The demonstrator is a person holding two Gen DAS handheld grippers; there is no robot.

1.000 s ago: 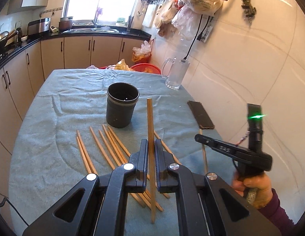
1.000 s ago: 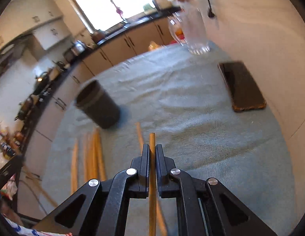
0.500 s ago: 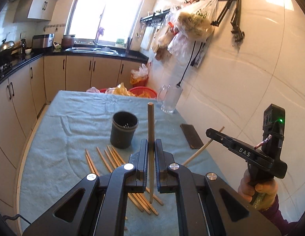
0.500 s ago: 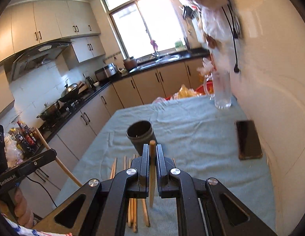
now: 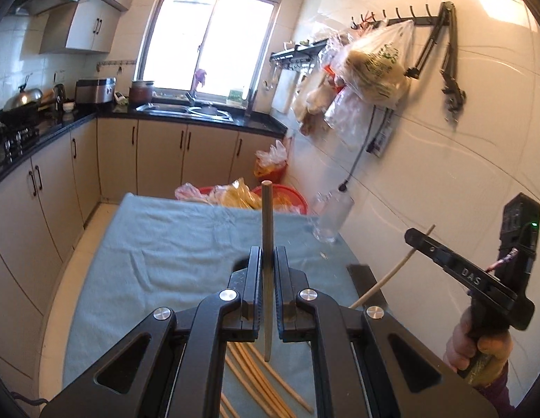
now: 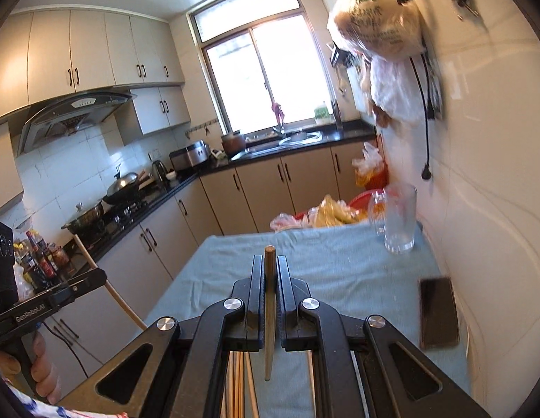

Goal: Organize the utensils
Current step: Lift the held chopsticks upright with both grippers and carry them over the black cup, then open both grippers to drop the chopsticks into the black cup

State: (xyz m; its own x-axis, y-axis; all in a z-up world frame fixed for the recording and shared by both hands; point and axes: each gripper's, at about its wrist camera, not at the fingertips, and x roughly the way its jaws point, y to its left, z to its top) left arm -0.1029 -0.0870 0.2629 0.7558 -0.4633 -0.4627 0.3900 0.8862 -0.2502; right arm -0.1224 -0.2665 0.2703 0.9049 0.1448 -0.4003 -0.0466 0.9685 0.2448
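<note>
With each gripper — left gripper [image 5: 268,275], right gripper [image 6: 270,275] — clamping one upright chopstick [image 5: 267,230], lower both tips-first into the holder below, hidden behind the fingers.

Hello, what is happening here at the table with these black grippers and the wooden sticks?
A person is sorting chopsticks on a table covered with a blue-green cloth. The left gripper is shut on one light wooden chopstick, held upright above the table. The right gripper is shut on a darker wooden chopstick, also upright. More loose wooden chopsticks lie on the cloth below. A clear glass mug and a dark phone sit near the wall.
</note>
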